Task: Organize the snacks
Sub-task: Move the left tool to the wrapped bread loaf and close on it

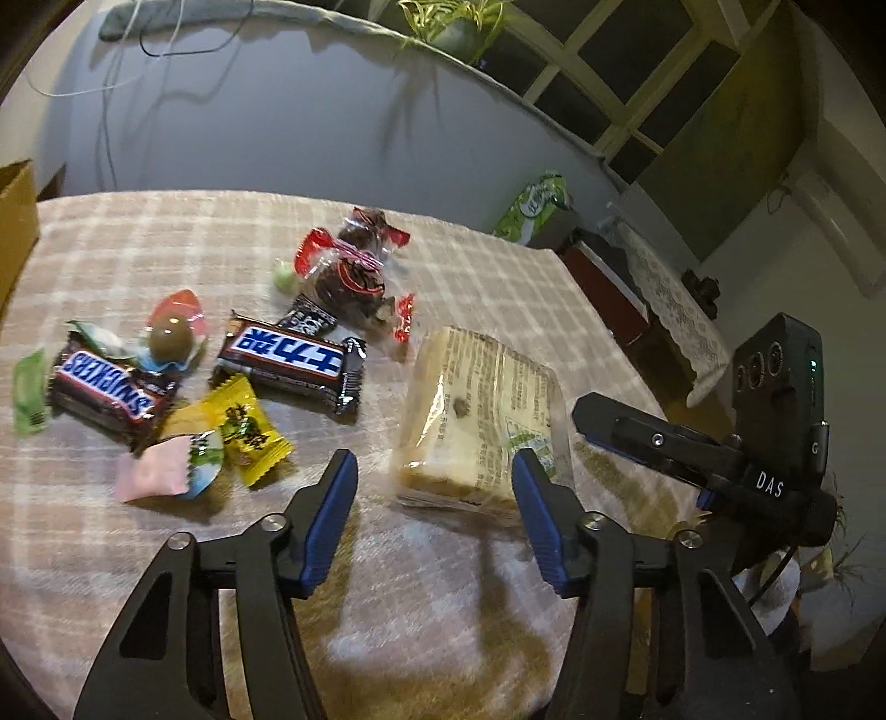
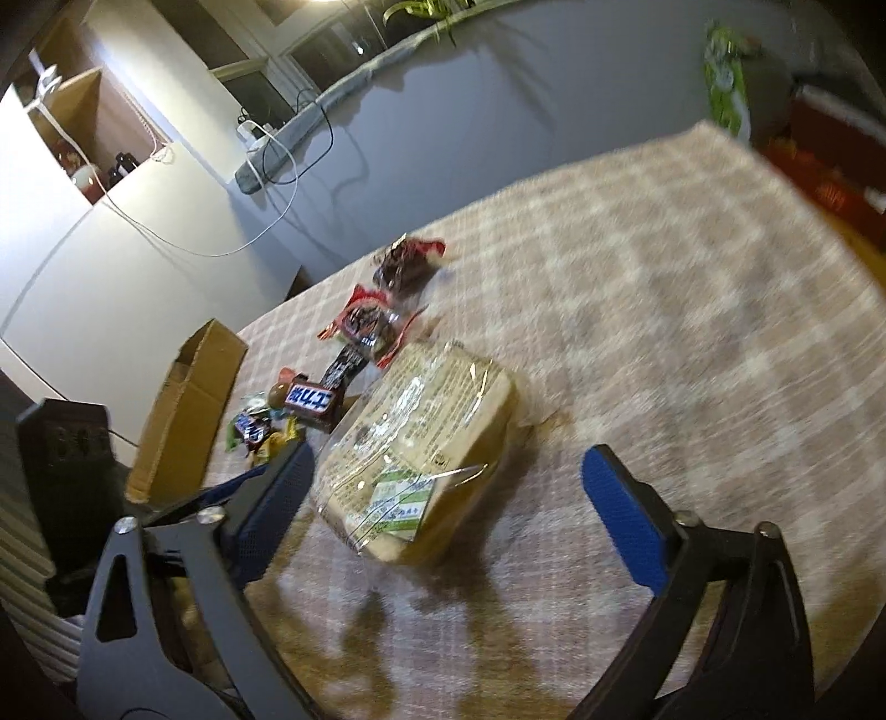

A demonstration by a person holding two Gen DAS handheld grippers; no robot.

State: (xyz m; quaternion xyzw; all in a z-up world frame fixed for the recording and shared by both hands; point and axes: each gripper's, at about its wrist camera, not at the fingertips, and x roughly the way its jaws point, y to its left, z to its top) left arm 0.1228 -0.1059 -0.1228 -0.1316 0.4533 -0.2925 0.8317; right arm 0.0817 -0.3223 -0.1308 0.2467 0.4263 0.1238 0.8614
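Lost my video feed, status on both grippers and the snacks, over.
Left gripper open, empty. Right gripper open, empty, wrapped cake between its jaws, untouched. Snickers bars, candies loose on checked cloth. Cardboard box unobstructed.

Home rm: tablecloth (image 1: pixel 166 238), houseplant (image 1: pixel 454 22).

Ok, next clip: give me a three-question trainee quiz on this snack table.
1. True or false: the left tongs are clamped on a Snickers bar.
2. Which item lies nearest the right tongs: A) wrapped cake, B) yellow candy, C) cardboard box?
3. What covers the table?

Key: 1 false, they grip nothing; 2 A; 3 a checked cloth.
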